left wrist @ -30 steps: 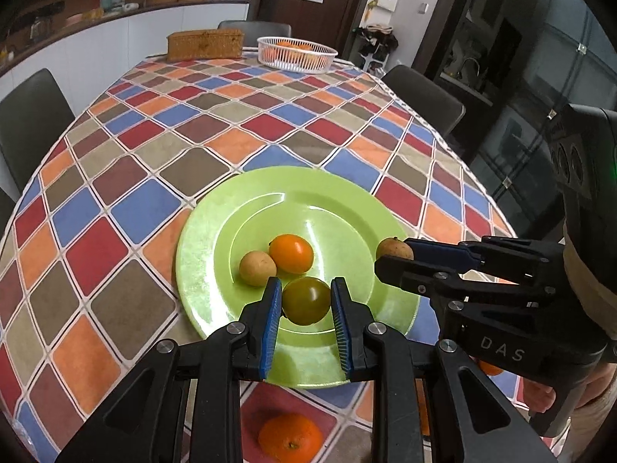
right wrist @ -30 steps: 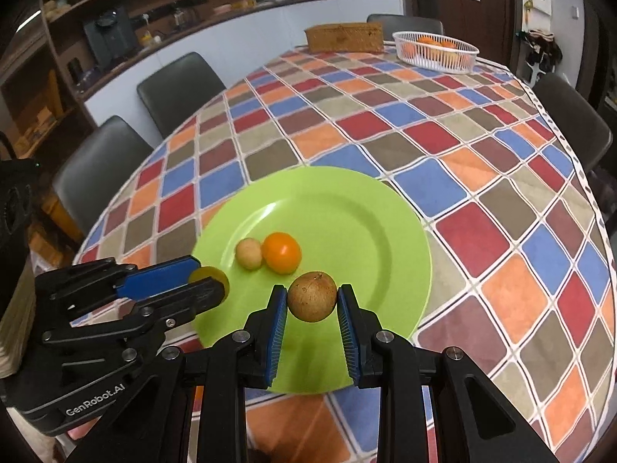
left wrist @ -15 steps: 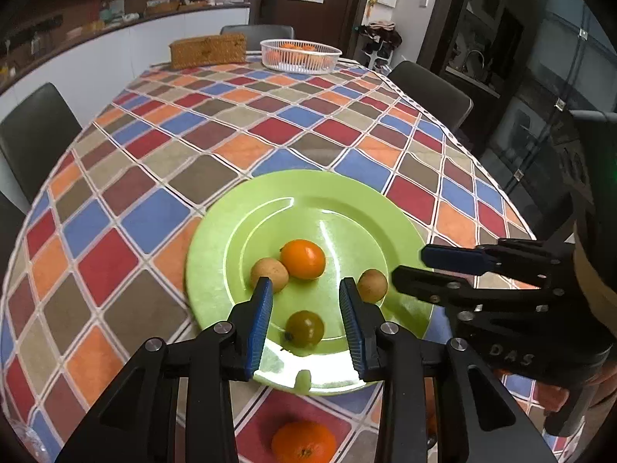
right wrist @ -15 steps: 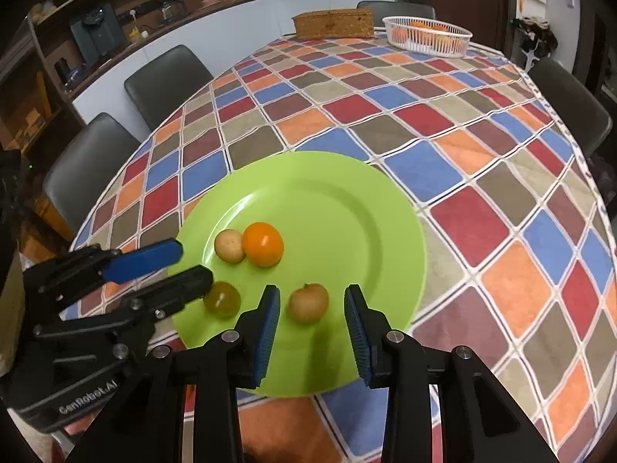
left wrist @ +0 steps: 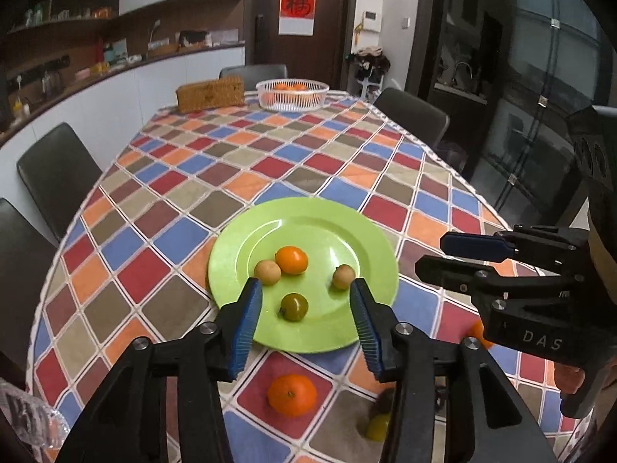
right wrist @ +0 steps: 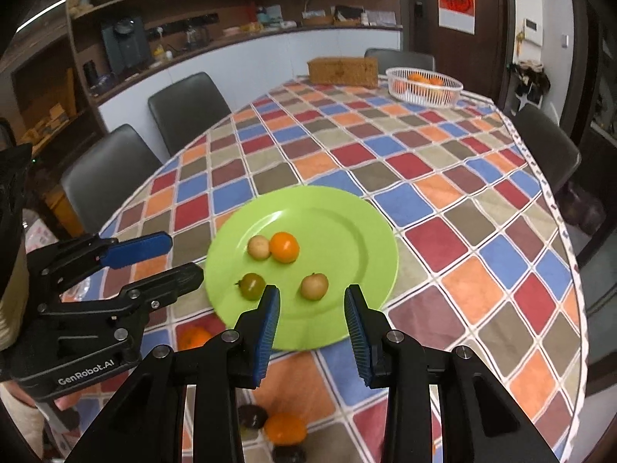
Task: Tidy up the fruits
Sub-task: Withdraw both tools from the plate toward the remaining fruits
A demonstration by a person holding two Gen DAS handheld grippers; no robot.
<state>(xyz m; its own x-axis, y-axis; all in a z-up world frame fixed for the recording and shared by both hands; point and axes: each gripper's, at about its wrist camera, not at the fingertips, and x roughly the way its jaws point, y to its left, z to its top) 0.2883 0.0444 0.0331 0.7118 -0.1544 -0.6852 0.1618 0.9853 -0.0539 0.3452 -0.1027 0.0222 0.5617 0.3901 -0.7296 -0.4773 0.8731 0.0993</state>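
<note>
Both grippers have let go & backed off since a sec ago: the left gripper (left wrist: 304, 320) was clamped on the dark green tomato (left wrist: 294, 307), the right gripper (right wrist: 311, 318) on the tan round fruit (right wrist: 314, 286); both fruits now sit free on the green plate (left wrist: 370, 247). Left jaws have just been opening and stand apart, nothing between the pads; tomato lies on the plate beyond them. Right jaws also apart w/ nothing pinched, tan fruit lying past the tips.

Plate contents, left wrist view: orange fruit (left wrist: 292, 259) near centre, touching a 2nd tan fruit (left wrist: 267, 272) at its 8 o'clock; green tomato at plate's 6 o'clock; released tan fruit at approx 3 o'clock. Still on the checked tablecloth (left wrist: 162, 231) off the plate: a mandarin (left wrist: 292, 394) just beyond the plate's 6 o'clock rim, a yellow-green fruit (left wrist: 376, 426) by the left gripper's right finger, plus more partly hidden fruit.

Handling, my guess: all small, light, round, so they'll roll. Tomato skin is smooth & soft, bruises if squeezed; mandarin peel gives a bit, grips better. Take each across its widest middle, pads on opposite sides, gentle close. Mandarin looks like the next easy pick for the left.
</note>
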